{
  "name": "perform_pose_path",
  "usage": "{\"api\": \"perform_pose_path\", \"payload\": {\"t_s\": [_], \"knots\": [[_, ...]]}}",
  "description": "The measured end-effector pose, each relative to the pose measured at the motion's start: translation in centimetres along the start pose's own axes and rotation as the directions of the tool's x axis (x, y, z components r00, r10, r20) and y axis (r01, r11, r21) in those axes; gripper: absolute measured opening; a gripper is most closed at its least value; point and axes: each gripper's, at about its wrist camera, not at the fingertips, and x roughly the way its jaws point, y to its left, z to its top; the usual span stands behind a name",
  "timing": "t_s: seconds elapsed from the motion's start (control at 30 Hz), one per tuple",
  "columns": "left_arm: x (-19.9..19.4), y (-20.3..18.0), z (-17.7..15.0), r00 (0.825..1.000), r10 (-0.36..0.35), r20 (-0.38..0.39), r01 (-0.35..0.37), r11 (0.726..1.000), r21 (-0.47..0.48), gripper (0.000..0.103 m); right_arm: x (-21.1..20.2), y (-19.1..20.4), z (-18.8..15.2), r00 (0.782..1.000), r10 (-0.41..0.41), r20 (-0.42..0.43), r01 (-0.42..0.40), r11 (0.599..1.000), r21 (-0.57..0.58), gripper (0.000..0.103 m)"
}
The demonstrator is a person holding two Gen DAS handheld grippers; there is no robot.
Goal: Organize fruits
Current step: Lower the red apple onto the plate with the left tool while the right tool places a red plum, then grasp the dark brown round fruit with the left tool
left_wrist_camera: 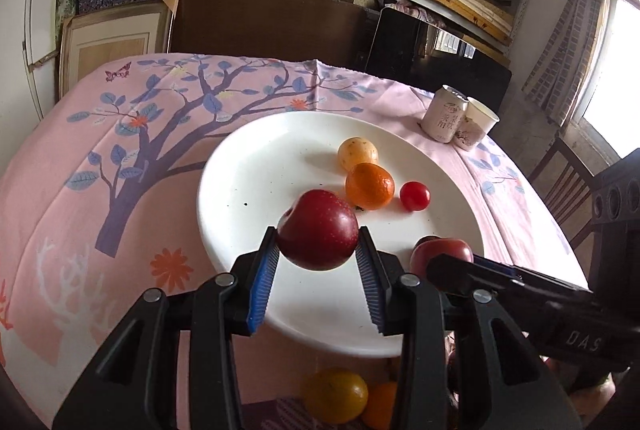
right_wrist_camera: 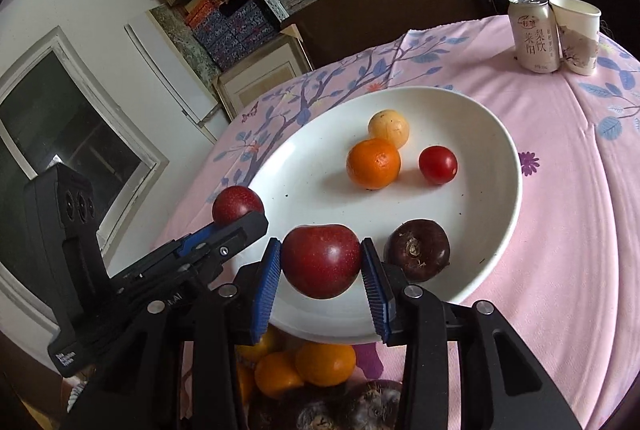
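Two grippers each clamp a dark-red plum (left_wrist_camera: 318, 234) over the pink tablecloth's (left_wrist_camera: 80, 149) white plate (left_wrist_camera: 248, 165).

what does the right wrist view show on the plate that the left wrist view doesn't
Only the right wrist view shows the dark brown round water chestnut on the white ceramic plate. Only the left wrist view shows the butterfly print head-on. Both share the orange tangerine, small red tomato, pale yellow round fruit, and each hand-held gripper clamping a dark red plum: left, right.
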Motion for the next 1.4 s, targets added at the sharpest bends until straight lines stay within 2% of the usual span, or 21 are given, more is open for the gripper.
{"api": "perform_pose_path", "payload": {"t_s": [0.1, 0.2, 0.23, 0.3, 0.4, 0.5, 0.57, 0.77, 0.97, 1.1, 1.17, 1.2, 1.3, 1.4], "knots": [[0.5, 0.3, 0.0, 1.000, 0.002, -0.004, -0.002, 1.000, -0.003, 0.057, -0.7, -0.1, 0.1, 0.999, -0.006, 0.036, 0.006, 1.000, 0.001, 0.066], [0.0, 0.3, 0.0, 1.000, 0.004, 0.005, -0.004, 1.000, 0.001, 0.058, -1.9, 0.1, 0.2, 0.998, 0.012, 0.065, -0.012, 1.000, -0.004, 0.066], [-0.4, 0.4, 0.0, 1.000, 0.004, 0.012, -0.004, 1.000, -0.002, 0.061, -2.5, 0.1, 0.1, 0.997, 0.016, 0.079, -0.015, 1.000, -0.006, 0.066], [-1.5, 0.5, -0.3, 0.999, 0.013, 0.034, -0.013, 1.000, -0.002, 0.072, -3.5, 0.2, -0.1, 0.995, 0.008, 0.100, -0.007, 1.000, -0.016, 0.067], [-3.6, 0.6, -1.0, 0.997, 0.035, 0.070, -0.036, 0.999, 0.014, 0.078, -4.9, -0.4, -0.7, 0.992, -0.017, 0.123, 0.019, 1.000, -0.016, 0.074], [-5.6, 1.1, -2.4, 0.994, 0.055, 0.098, -0.056, 0.998, 0.008, 0.081, -5.6, -1.5, -1.4, 0.991, -0.036, 0.127, 0.034, 0.999, 0.012, 0.078], [-6.7, 1.5, -3.3, 0.993, 0.055, 0.107, -0.055, 0.998, -0.003, 0.089, -5.9, -2.4, -2.1, 0.992, -0.049, 0.114, 0.044, 0.998, 0.043, 0.078], [-9.8, 2.4, -7.3, 0.994, 0.051, 0.098, -0.051, 0.999, -0.010, 0.090, -7.8, -4.3, -3.9, 0.991, -0.052, 0.123, 0.037, 0.992, 0.121, 0.082], [-12.6, 1.2, -11.3, 0.995, 0.027, 0.093, -0.030, 0.999, 0.028, 0.094, -9.7, -5.6, -5.4, 0.989, -0.033, 0.147, 0.004, 0.981, 0.192, 0.087], [-14.2, -0.7, -13.8, 0.996, 0.046, 0.078, -0.053, 0.993, 0.101, 0.098, -9.7, -6.4, -5.5, 0.990, -0.015, 0.142, -0.018, 0.973, 0.230, 0.089], [-15.1, -1.5, -14.4, 0.991, 0.079, 0.104, -0.091, 0.989, 0.120, 0.098, -9.6, -6.5, -5.5, 0.990, -0.017, 0.138, -0.015, 0.973, 0.229, 0.089], [-15.1, -1.7, -14.6, 0.992, 0.089, 0.085, -0.099, 0.987, 0.123, 0.098, -9.6, -6.5, -5.6, 0.991, -0.016, 0.135, -0.015, 0.973, 0.229, 0.089], [-13.4, -2.0, -15.4, 0.993, 0.107, -0.039, -0.101, 0.985, 0.140, 0.098, -9.5, -6.6, -5.6, 0.991, -0.015, 0.131, -0.016, 0.973, 0.230, 0.089], [-13.0, -2.6, -15.9, 0.989, 0.130, -0.063, -0.118, 0.978, 0.170, 0.098, -9.5, -6.4, -5.7, 0.992, -0.015, 0.128, -0.016, 0.973, 0.232, 0.089]]}}
